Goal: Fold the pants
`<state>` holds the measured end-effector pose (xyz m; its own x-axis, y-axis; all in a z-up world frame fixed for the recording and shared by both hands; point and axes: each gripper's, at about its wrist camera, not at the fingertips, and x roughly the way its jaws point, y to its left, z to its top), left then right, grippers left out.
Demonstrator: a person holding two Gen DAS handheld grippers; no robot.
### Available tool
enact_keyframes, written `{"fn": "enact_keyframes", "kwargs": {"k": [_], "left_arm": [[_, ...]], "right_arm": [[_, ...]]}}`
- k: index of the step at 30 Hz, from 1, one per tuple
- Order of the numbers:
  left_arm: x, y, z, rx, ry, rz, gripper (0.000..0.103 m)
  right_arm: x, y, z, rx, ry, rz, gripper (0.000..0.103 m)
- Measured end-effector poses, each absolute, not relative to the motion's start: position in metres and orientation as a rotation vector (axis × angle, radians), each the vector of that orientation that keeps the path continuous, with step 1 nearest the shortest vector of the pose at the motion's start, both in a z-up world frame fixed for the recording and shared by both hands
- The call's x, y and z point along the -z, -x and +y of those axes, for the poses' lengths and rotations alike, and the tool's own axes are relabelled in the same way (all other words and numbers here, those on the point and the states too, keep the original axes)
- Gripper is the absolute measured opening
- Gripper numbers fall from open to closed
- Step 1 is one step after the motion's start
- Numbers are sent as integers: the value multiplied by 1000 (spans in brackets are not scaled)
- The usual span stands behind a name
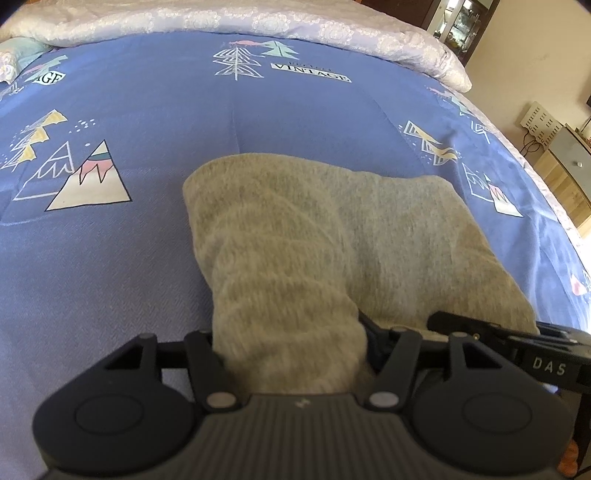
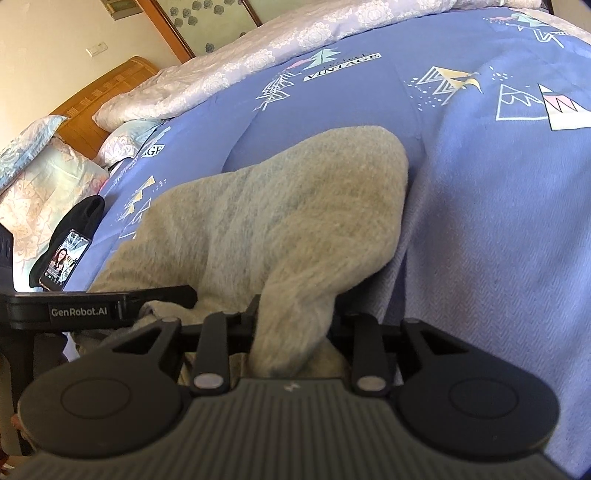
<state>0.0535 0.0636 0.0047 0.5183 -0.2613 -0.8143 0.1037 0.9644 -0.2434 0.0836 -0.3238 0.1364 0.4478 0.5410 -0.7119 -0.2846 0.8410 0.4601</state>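
Observation:
The grey-beige knit pants (image 1: 332, 236) lie folded on the blue bedspread (image 1: 110, 277) and also show in the right wrist view (image 2: 266, 214). My left gripper (image 1: 291, 347) is shut on a bunched near edge of the pants, with cloth draped over its fingers. My right gripper (image 2: 291, 332) is shut on the other near corner of the pants, its fingertips hidden by the cloth. Each gripper shows in the other's view: the right one at the lower right of the left wrist view (image 1: 517, 347), the left one at the left of the right wrist view (image 2: 92, 306).
A phone (image 2: 64, 258) with a lit screen lies on a black item (image 2: 83, 218) near the pillows (image 2: 44, 177). A pale floral quilt (image 1: 258, 18) is bunched along the far side of the bed. A wooden cabinet (image 1: 565, 177) stands beyond the right bed edge.

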Motion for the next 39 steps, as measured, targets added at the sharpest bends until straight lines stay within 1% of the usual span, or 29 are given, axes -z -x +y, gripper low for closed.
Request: {"fn": "enact_keyframes", "kwargs": {"k": [2,5,7,13,18,22,27,32,33,34,35,36,37,39], "left_arm": [[-7,-56,63,222,170,1014,56],[-14,-56,61,231,166,1011,51],[-23,-56,59,242,159,996,48],[-68,-79,62,282,190,880,48],[-99,-130,54,293,150,797,48],[-106,-194,51,279,136,747,48],[-86,-275,46,225,128,743,48],[-38,-346,38,161,73,804,50],[-26,-353,36,146,55,829,52],[-11,-359,35,121,33,864,58],[2,-362,33,88,7,898,64],[11,-362,33,59,-2,899,71],[11,-357,33,50,7,871,72],[9,-352,33,42,3,869,72]], "right_arm": [[-137,-84,-324,-521,-291,981,32],[-139,-83,-323,-523,-274,973,31],[-146,-82,-321,-527,-258,950,28],[-181,-95,-317,-550,-197,786,25],[-202,-141,-314,-548,-150,687,25],[-211,-196,-306,-545,-74,617,25],[-193,-275,-288,-513,2,566,25],[-153,-339,-273,-467,19,603,26],[-142,-348,-271,-460,11,634,26],[-131,-354,-270,-455,-1,675,27],[-114,-363,-269,-450,-15,741,29],[-102,-371,-268,-445,-32,818,39],[-91,-375,-272,-421,-71,853,46],[-88,-375,-288,-413,-207,869,48]]}}
